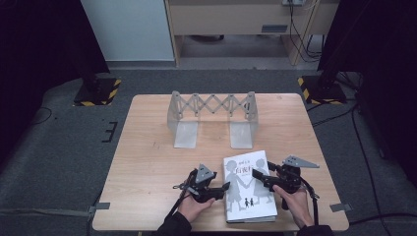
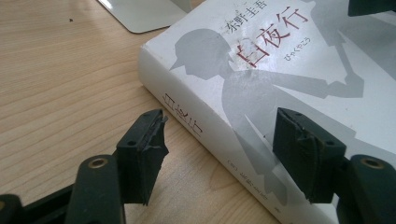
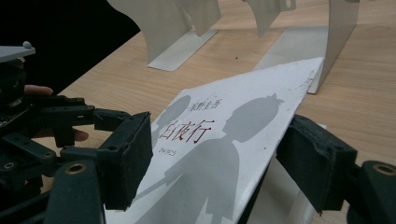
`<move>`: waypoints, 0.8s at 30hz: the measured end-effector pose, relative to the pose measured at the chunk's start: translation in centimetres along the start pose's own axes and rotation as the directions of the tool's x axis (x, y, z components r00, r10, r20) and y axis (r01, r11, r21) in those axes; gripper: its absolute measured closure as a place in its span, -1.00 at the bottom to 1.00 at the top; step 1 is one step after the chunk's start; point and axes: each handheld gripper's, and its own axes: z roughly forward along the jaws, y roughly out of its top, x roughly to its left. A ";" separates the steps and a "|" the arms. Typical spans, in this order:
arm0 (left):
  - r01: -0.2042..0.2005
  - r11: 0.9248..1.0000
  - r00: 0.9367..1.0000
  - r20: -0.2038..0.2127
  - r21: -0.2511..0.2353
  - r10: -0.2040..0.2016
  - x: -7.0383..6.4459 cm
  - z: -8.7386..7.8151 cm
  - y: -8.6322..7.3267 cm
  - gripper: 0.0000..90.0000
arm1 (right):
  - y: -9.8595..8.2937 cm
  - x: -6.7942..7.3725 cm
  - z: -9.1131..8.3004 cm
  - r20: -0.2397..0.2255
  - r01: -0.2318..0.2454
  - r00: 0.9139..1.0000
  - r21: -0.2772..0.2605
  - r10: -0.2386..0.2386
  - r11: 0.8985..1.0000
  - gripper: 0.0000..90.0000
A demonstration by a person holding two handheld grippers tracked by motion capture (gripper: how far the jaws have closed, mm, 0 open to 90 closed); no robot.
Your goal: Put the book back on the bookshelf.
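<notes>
A thick white book [image 1: 246, 196] with grey silhouette figures and red title characters lies flat near the table's front edge. My left gripper [image 1: 227, 187] stands open at its left side. In the left gripper view the gripper [image 2: 219, 144] straddles the spine of the book [image 2: 261, 70], one jaw over the table and one over the cover. My right gripper [image 1: 255, 174] reaches in from the book's right edge. In the right gripper view it [image 3: 215, 144] is open around the front cover [image 3: 224, 130], whose edge looks slightly raised off the pages.
An expandable grey metal book rack [image 1: 211, 115] with two upright ends stands at the back middle of the wooden table [image 1: 147, 162]. Its base plates [image 3: 187, 46] lie just beyond the book. Dark floor, cables and stand bases surround the table.
</notes>
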 end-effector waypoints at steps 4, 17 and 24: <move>-0.006 1.000 1.000 -0.005 -0.002 0.006 0.0 0.0 0.0 -0.29 | -0.1 0.3 0.0 -0.002 0.010 1.000 0.023 -0.010 1.000 -0.36; -0.010 1.000 1.000 -0.007 -0.009 0.010 -0.1 0.1 -0.1 -0.33 | -0.3 0.1 -0.1 0.009 0.011 1.000 0.038 -0.012 0.999 -0.39; -0.010 1.000 1.000 -0.006 -0.008 0.010 0.0 0.1 0.0 -0.34 | 0.1 -0.1 -0.3 0.021 0.010 1.000 0.015 -0.010 1.000 -0.43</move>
